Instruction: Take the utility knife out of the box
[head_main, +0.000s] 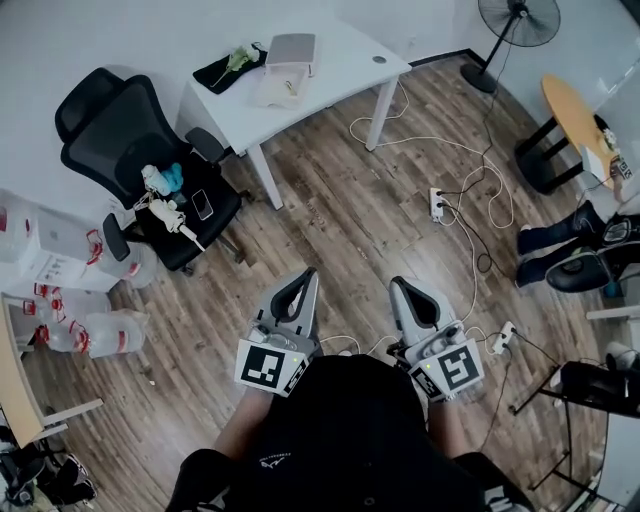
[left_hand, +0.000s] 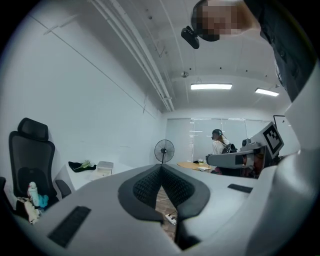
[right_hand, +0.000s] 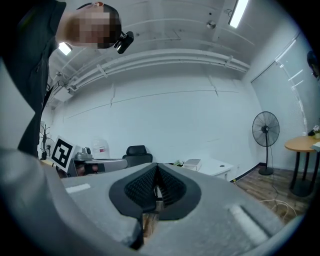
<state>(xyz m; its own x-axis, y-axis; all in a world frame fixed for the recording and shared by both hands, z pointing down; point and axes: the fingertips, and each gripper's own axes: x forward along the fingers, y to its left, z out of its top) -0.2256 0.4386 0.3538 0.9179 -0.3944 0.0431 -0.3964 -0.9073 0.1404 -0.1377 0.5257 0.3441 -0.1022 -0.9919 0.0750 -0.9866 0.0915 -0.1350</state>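
A pale box (head_main: 283, 82) with its grey lid (head_main: 291, 48) behind it sits on the white table (head_main: 330, 75), far from both grippers. I cannot make out the utility knife inside it. The box also shows small in the left gripper view (left_hand: 104, 167) and in the right gripper view (right_hand: 192, 163). My left gripper (head_main: 308, 275) and right gripper (head_main: 397, 285) are held side by side over the wooden floor, pointing level toward the table. The left gripper (left_hand: 161, 167) is shut with nothing in it. The right gripper (right_hand: 157, 167) is likewise shut and empty.
A black office chair (head_main: 150, 170) with small items on its seat stands left of the table. A black cloth (head_main: 228, 68) lies on the table. Power strip (head_main: 437, 203) and cables cross the floor. A fan (head_main: 515, 25), a round wooden table (head_main: 575, 115) and a seated person's legs (head_main: 560, 240) are at the right.
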